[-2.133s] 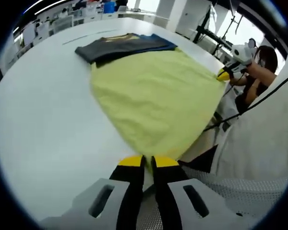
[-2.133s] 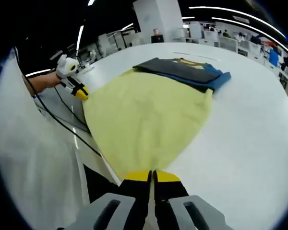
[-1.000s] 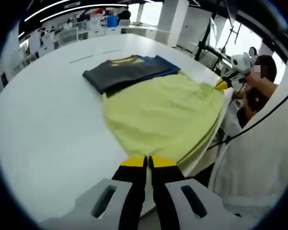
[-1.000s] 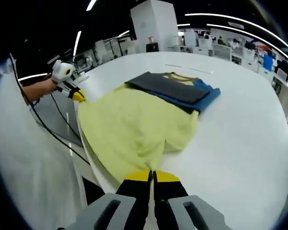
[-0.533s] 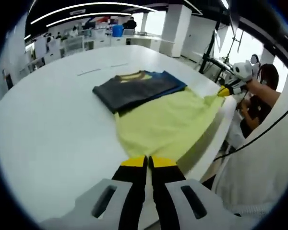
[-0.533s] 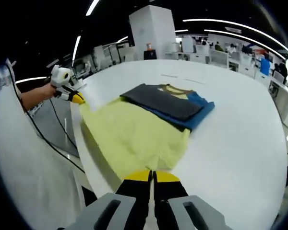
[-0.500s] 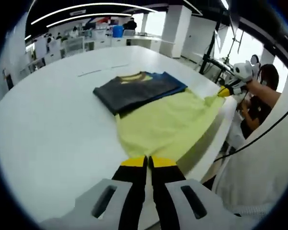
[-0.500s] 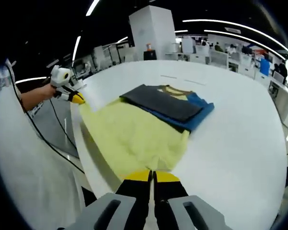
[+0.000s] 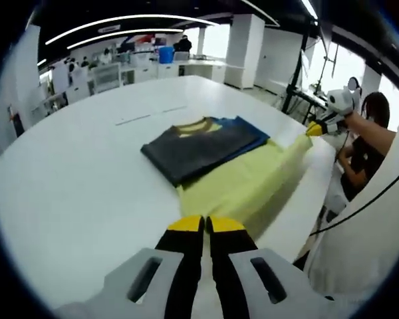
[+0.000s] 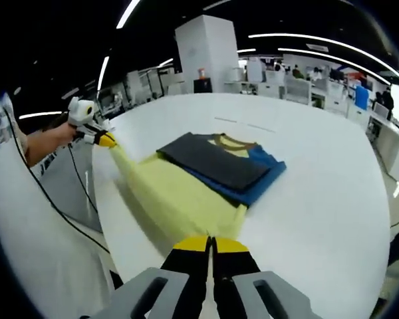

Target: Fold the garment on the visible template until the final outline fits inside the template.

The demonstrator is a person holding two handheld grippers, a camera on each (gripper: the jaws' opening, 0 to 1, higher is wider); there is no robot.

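A yellow garment (image 9: 253, 183) lies on the white table (image 9: 73, 193) and rises at its near edge to both grippers. My left gripper (image 9: 204, 224) is shut on one corner of that edge. My right gripper (image 9: 316, 129), held by a hand, pinches the other corner at the table's right rim. In the right gripper view the yellow garment (image 10: 176, 193) runs from my right gripper (image 10: 211, 244), shut on it, to my left gripper (image 10: 106, 140) far left. The cloth's far end touches a folded dark stack (image 9: 199, 145).
The folded stack (image 10: 219, 165) has a grey piece on top, blue beneath and a yellow collar showing. Thin line marks (image 9: 149, 114) lie on the table beyond it. A seated person (image 9: 366, 133) is at the right. Desks and pillars fill the background.
Both grippers have risen and moved in over the table with the garment's near edge. The yellow cloth, earlier spread wide and hanging off the rim, now shows as a shorter, narrower band.
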